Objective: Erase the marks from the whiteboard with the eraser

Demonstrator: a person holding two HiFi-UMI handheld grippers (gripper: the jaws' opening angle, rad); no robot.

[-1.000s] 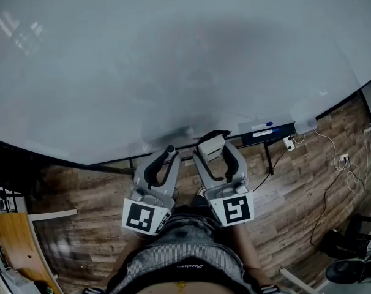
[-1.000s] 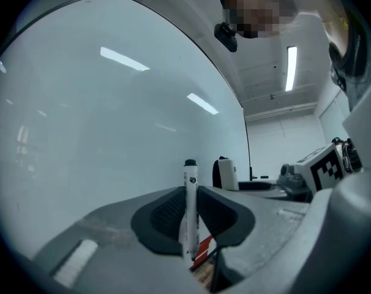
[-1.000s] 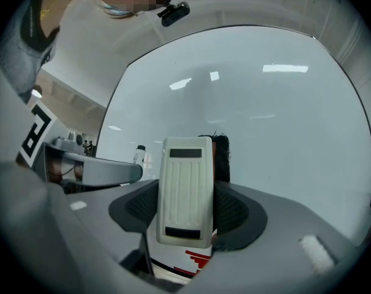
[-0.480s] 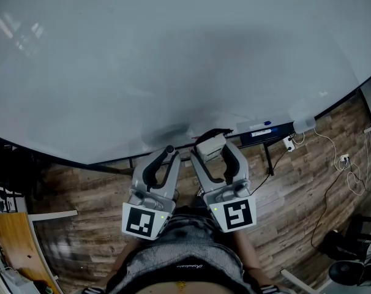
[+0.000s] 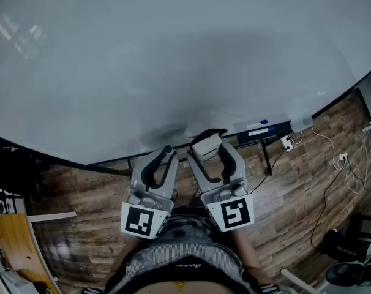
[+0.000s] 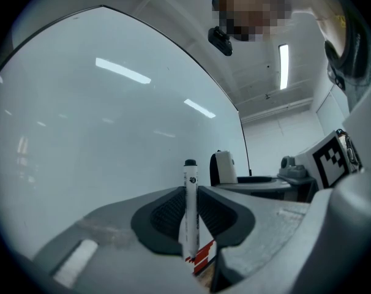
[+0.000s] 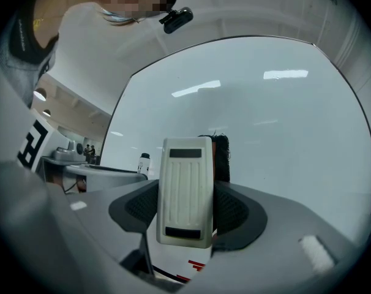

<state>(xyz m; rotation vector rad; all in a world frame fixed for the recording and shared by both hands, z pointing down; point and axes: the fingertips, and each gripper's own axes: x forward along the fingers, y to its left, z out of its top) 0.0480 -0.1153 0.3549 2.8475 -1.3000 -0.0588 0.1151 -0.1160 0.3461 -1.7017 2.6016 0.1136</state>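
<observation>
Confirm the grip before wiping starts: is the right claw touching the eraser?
Touching. The right gripper view shows the eraser clamped upright between the two dark pads of the right claw, no gap on either side.

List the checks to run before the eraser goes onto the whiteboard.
1. Eraser clamped in right gripper jaws: ok.
2. Eraser's dark felt on the side toward the whiteboard: ok.
3. Marker clamped in left gripper jaws: ok.
4. Eraser touching the whiteboard: cannot tell.
5. Marks to erase located: cannot tell; the visible surface shows none clearly.
6. Left gripper beside the eraser, not ahead of it: ok.
</observation>
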